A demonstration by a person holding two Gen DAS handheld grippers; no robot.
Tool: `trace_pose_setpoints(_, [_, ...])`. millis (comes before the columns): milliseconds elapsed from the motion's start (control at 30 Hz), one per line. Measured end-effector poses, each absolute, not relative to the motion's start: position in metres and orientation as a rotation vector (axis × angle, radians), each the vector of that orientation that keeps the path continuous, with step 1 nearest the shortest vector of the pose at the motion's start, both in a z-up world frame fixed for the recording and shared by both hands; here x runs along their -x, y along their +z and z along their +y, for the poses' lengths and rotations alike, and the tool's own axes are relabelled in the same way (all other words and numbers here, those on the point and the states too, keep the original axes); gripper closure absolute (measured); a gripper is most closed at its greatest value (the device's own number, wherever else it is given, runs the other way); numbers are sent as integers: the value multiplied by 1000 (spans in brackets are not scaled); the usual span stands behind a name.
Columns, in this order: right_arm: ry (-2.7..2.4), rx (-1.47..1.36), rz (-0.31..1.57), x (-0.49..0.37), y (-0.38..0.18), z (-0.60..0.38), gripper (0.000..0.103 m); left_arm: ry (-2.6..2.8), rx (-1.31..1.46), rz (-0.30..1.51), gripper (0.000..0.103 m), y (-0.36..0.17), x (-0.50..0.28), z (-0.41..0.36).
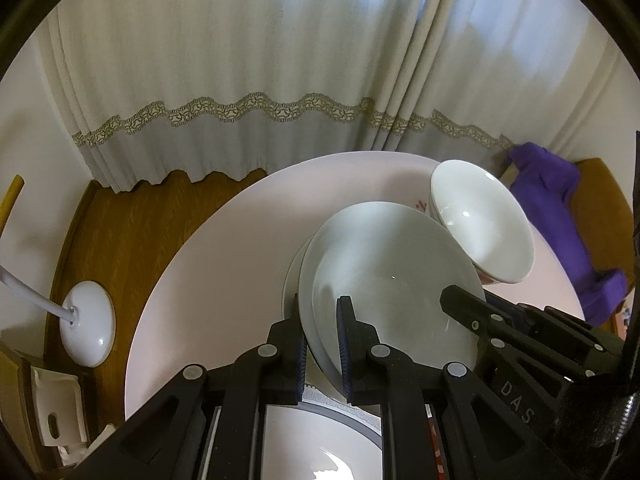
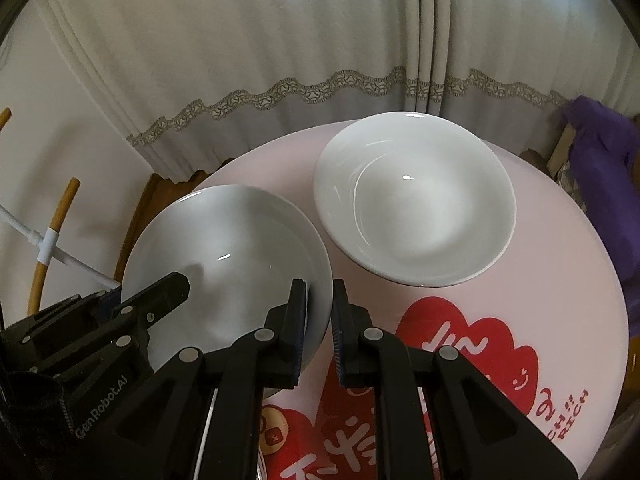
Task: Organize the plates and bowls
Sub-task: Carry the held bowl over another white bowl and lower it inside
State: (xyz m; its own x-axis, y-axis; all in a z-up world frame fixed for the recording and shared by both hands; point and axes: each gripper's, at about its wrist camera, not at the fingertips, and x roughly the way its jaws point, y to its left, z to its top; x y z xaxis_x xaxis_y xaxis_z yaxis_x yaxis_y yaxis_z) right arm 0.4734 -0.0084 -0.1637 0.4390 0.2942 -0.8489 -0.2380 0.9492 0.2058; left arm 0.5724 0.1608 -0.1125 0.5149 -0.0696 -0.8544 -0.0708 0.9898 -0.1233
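White plate (image 2: 224, 256) between 2 clamped hand-held grippers (image 1: 322, 344).

Ahead of the tool hangs a pale curtain (image 1: 248, 80) with lace trim. A white lamp base (image 1: 88, 322) sits left on wood floor (image 1: 132, 232); purple cloth (image 1: 560, 216) lies right.

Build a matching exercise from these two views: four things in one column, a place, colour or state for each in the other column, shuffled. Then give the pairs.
1. plate
2. bowl
3. white domed base
4. cloth

A. on the wooden floor
B. purple
C. rim clamped by the left gripper and the right gripper
D. resting free on the pink table

Pairs: 1-C, 2-D, 3-A, 4-B
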Motion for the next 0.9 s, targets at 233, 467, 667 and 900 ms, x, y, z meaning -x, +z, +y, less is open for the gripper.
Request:
trace_pose_setpoints(233, [340,-89,1079,-476,-166,-8,88,-8,169,1033,93,-118,-572,166])
trace_pose_setpoints(467, [355,-111,1111,-483,-172,-10,88,-7,178,1033,92,-118,-572,173])
trace_pose_setpoints(667, [364,-119,1121,-485,-176,-7,91,-16,205,1041,91,-116,-572,176])
trace_pose_setpoints(900, [367,-121,1122,-485,-176,-5,91,-46,256,1045,87,-112,-566,190])
